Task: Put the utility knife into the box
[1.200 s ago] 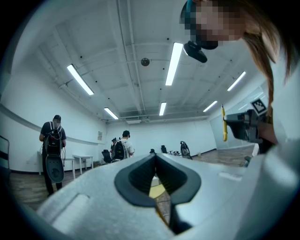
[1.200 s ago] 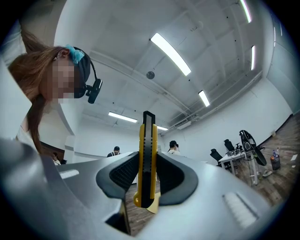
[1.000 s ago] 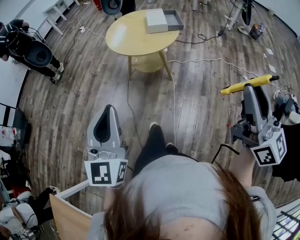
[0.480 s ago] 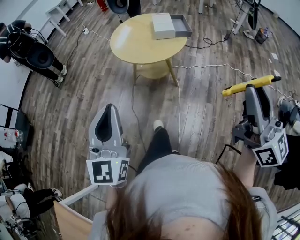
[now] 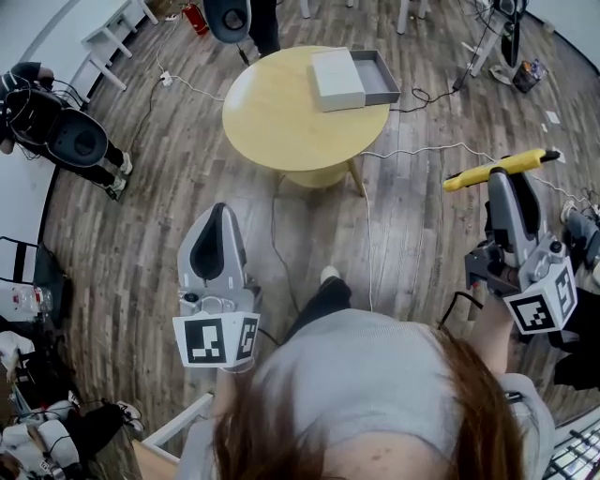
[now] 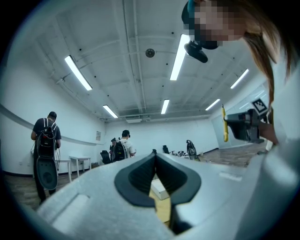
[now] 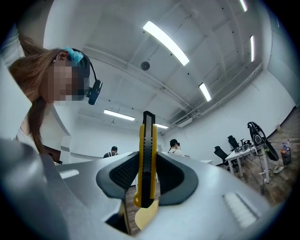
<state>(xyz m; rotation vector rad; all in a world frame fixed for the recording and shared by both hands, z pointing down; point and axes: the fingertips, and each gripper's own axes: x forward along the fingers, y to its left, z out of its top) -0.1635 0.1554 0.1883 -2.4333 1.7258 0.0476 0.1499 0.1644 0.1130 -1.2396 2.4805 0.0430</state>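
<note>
A yellow utility knife lies crosswise in my right gripper, which is shut on it and held in the air over the wooden floor, right of the table. In the right gripper view the knife stands upright between the black pads. My left gripper is shut and holds nothing; its pads meet at the tip. Ahead stands a round yellow table. On its far right part sits an open grey box with a white lid beside it.
White and black cables trail over the wooden floor around the table. A person with a dark backpack crouches at the far left. An office chair stands behind the table. My own foot shows between the grippers.
The table with the box has slid lower and to the right in the head view, so it is nearer. Both grippers keep their places, and the right one still grips the knife.
</note>
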